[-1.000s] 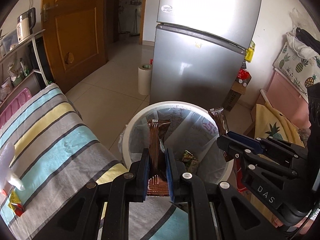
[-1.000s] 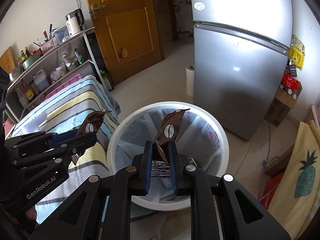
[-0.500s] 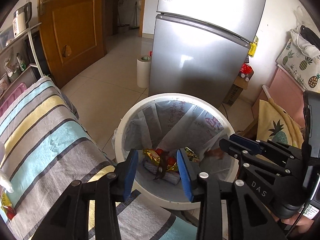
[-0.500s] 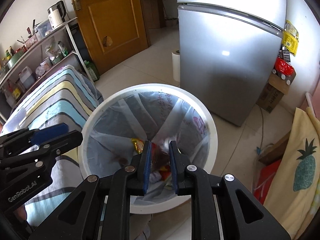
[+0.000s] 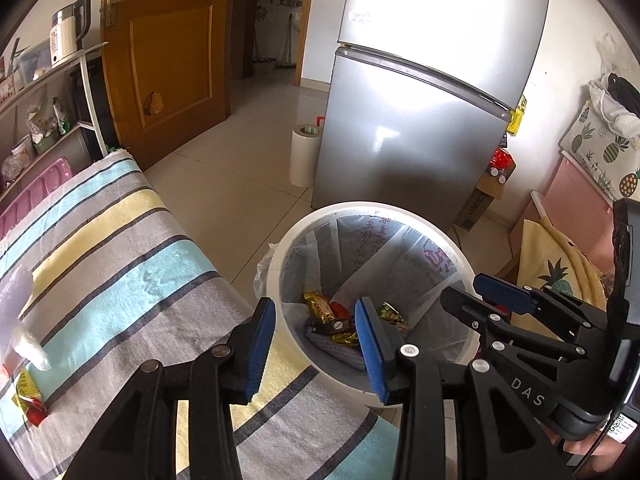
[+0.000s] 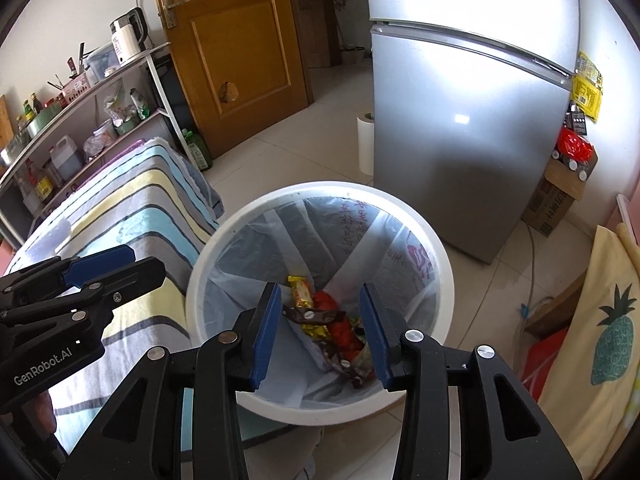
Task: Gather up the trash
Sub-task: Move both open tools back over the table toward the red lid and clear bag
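A white trash bin [image 5: 360, 210] with a clear liner stands on the floor beside the striped cloth [image 5: 120, 264]. Several wrappers [image 5: 332, 322] lie at its bottom, among them a brown wrapper [image 6: 314, 314]. My left gripper [image 5: 316, 316] hangs open and empty over the bin's near rim. My right gripper [image 6: 320, 300] is over the bin [image 6: 320, 188] with its jaws opening and nothing between them. On the cloth at the far left lie a yellow-red sachet [image 5: 28, 400] and a white plastic piece [image 5: 24, 344]. The left gripper [image 6: 100, 266] also shows in the right wrist view.
A silver fridge [image 5: 420, 120] stands right behind the bin, with a paper roll [image 5: 304, 156] and a cardboard box [image 6: 554, 204] on the floor beside it. A shelf of kitchen goods [image 6: 80, 120] lines the left wall. Pineapple-print cloth [image 6: 608, 340] lies at the right.
Both grippers were shut on brown wrappers above the bin. Both have opened, and the wrappers now lie in the bin. The right gripper's jaws have spread wider since half a second ago.
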